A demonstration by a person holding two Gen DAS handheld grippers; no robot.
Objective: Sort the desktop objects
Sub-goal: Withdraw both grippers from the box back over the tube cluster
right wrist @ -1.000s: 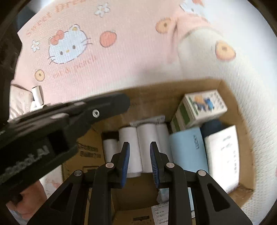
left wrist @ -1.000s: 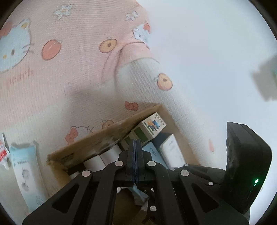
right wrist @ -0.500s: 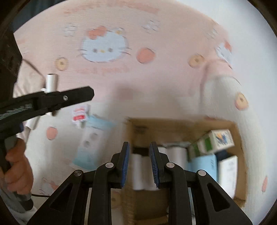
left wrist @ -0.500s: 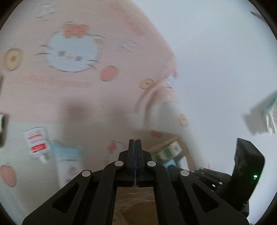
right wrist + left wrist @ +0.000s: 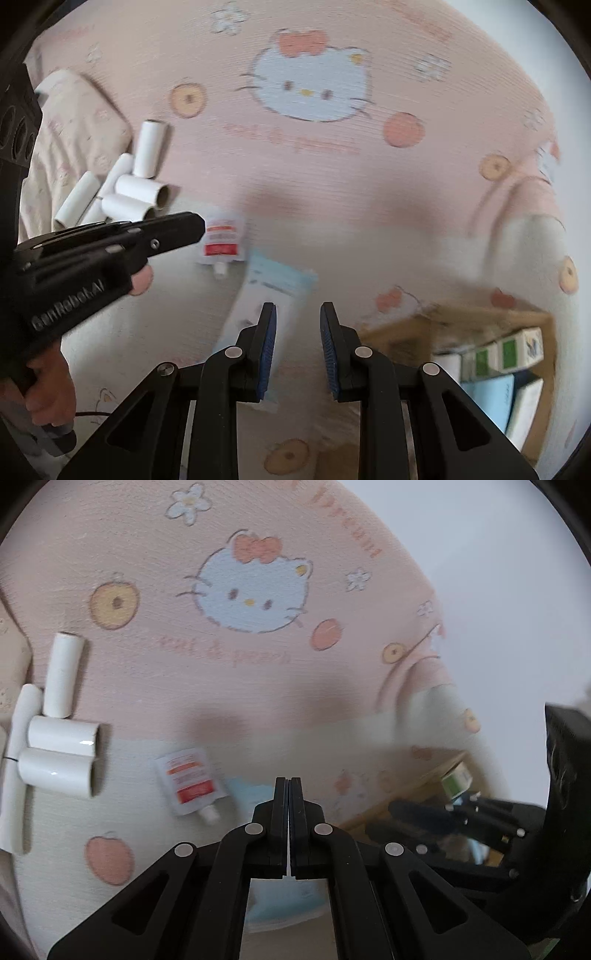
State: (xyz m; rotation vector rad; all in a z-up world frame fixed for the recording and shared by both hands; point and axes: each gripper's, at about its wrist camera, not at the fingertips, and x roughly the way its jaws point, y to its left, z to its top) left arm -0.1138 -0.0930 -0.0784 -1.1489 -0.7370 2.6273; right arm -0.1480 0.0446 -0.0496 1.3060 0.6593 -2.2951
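Left gripper (image 5: 290, 786) closed and empty, right gripper (image 5: 297, 314) half open and empty above the pale blue packet (image 5: 258, 306); cardboard box (image 5: 480, 321) near right, paper rolls (image 5: 136, 192) far left; a flat packet may slip the fingers.

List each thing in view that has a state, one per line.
left gripper: shut, holding nothing visible.
right gripper: open, empty.
cardboard box: open-topped, partly filled with cartons and packets.
white paper tubes: lying loose in a pile, outside the box.
red-and-white spout pouch: lying flat, cap on.
pale blue packet: lying flat, partly behind the right gripper.
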